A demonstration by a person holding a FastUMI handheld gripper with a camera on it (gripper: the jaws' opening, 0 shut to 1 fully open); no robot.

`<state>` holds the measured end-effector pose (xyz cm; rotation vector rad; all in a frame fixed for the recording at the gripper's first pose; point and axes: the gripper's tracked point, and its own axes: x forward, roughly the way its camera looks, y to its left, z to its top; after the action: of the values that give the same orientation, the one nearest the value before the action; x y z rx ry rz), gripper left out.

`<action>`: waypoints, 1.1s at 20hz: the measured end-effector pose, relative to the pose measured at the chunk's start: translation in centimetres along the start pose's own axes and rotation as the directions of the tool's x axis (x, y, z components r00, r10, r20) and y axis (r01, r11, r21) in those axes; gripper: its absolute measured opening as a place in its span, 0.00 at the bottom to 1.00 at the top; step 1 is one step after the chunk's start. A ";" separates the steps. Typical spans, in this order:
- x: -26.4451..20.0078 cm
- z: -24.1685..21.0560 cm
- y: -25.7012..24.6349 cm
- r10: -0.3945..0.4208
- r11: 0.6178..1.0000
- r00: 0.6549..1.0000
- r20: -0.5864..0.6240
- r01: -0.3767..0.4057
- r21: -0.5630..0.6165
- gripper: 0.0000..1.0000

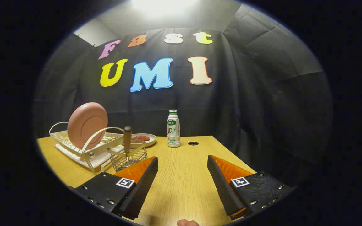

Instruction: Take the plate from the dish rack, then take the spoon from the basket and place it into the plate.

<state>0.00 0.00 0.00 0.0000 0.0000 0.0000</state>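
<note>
Off to the left beyond my fingers, the pink plate (87, 125) stands on edge in the white dish rack (74, 147), which sits close to the worktop's (181, 175) left edge, and the wire basket (130, 158) hangs at the rack's near corner with the spoon's (127, 138) wooden handle sticking up, just ahead of my left finger. My gripper (182, 172) is spread wide and holds nothing, with bare wood between the fingers running straight ahead to a white bottle (173, 128) and a small round hole (193, 143) near the far edge. A shallow dish (146, 139) with something red on it lies behind the rack, and to the right the worktop ends at black cloth.
</note>
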 end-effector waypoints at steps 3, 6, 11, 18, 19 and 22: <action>1.3 -0.7 -0.9 -0.038 0.999 0.999 -0.022 0.039 0.020 0.96; 2.5 0.2 -0.9 -0.026 0.999 1.000 -0.014 0.027 0.028 0.96; 2.7 4.9 -2.9 -0.074 0.997 0.997 -0.012 0.074 -0.009 0.96; -2.1 14.8 0.0 -0.079 0.996 0.997 0.008 0.079 -0.029 0.96; -2.5 15.9 1.0 -0.070 0.997 0.997 0.016 0.070 -0.037 0.96; -2.7 18.3 3.6 -0.058 0.998 0.998 -0.003 0.058 -0.013 0.96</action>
<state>-2.74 3.61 18.34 -0.0126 0.0029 -0.0578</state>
